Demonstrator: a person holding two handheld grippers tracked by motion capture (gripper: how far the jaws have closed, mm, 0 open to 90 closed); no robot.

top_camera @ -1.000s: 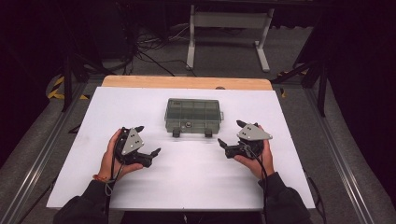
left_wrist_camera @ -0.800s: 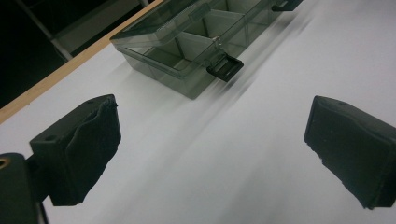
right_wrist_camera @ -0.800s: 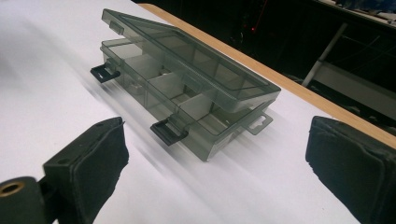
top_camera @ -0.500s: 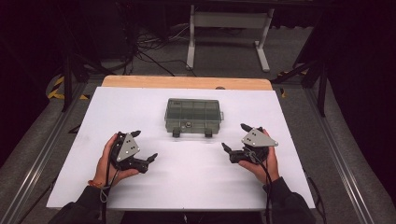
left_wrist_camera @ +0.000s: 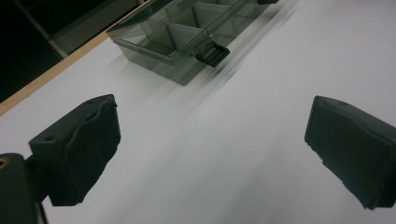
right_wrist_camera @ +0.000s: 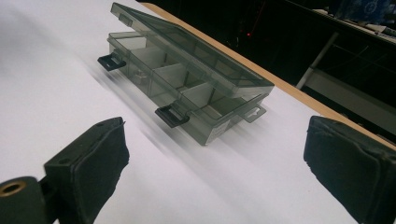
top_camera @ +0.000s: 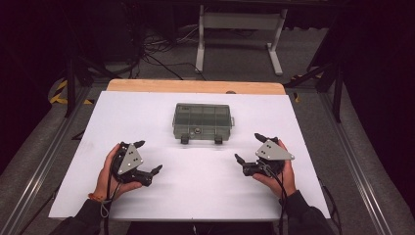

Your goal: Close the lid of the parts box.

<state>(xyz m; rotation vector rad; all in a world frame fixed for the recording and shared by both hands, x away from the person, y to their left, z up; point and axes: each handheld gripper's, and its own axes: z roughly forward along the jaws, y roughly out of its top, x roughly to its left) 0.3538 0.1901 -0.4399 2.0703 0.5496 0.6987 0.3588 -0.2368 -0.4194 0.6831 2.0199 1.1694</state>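
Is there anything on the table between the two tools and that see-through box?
Nothing visible is in the way. Bare white table lies between the left tool and the box, and between the right tool and the box. Both tools are open and apart from it.

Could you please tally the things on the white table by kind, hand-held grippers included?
Hand-held gripper: 2, the left hand-held gripper and the right hand-held gripper, both open.
Compartment box, translucent grey: 1.
Black latches on that box: 2.
Total: 5.
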